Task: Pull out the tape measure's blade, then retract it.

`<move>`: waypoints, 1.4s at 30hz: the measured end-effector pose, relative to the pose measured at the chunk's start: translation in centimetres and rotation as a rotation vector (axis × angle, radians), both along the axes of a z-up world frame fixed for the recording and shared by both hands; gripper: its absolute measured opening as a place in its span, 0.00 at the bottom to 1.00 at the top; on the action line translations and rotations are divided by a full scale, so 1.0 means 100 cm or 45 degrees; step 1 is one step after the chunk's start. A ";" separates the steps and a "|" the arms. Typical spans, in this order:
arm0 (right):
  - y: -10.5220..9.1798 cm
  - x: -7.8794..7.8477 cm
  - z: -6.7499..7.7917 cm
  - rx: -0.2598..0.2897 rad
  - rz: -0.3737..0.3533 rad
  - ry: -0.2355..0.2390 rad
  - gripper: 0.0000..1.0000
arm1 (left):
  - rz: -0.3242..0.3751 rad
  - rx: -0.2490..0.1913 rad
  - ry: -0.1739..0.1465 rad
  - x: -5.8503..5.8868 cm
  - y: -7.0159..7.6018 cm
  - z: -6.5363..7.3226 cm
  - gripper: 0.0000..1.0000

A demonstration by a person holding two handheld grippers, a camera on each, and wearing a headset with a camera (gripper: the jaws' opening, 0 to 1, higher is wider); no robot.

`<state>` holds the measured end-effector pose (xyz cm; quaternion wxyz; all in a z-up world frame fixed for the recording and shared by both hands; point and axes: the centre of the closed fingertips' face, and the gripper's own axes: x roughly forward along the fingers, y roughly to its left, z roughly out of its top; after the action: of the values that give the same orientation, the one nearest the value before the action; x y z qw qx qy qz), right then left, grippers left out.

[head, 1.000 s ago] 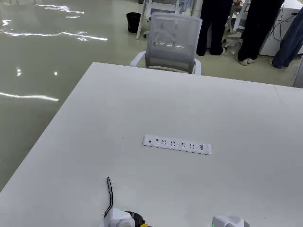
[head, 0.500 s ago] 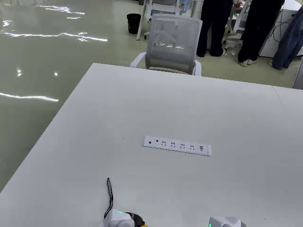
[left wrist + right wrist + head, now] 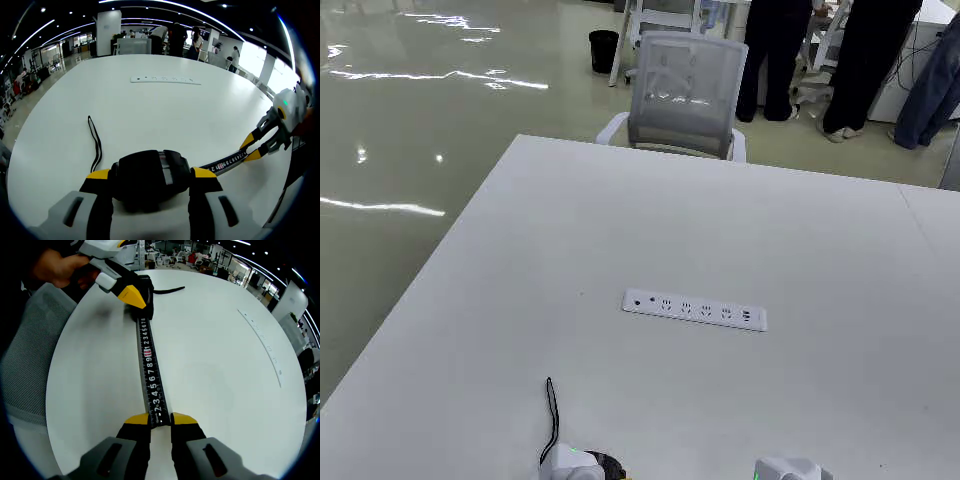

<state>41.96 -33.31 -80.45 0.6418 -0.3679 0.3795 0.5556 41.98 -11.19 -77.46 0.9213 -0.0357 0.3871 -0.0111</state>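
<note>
Gap between grippers narrows slightly at the head view's six o'clock edge. The right gripper [image 3: 159,417], jaws pinching the tip of the pale numbered steel blade [image 3: 149,365], edges toward the left gripper [image 3: 151,173]. That one is clamped on the black rubber tape-measure case [image 3: 150,190], at eleven o'clock in the right gripper view. Retraction seems begun.

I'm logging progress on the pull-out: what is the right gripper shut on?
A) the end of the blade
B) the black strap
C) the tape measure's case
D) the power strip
A: the right gripper pinches the end of the blade, which runs back to the case clamped in the left gripper.
</note>
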 end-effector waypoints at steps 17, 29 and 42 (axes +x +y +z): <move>0.007 -0.001 -0.001 -0.010 0.012 0.007 0.13 | 0.003 -0.001 0.000 0.000 0.000 -0.001 0.57; 0.011 -0.001 -0.002 -0.014 0.020 -0.008 0.13 | 0.001 -0.005 0.005 0.000 0.000 -0.002 0.57; 0.018 0.000 -0.002 -0.008 0.024 -0.002 0.13 | 0.000 -0.004 0.006 0.001 0.000 -0.002 0.57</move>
<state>41.94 -31.48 -80.66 0.6357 -0.3739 0.3771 0.5603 42.04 -11.22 -77.63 0.9203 -0.0373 0.3893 -0.0115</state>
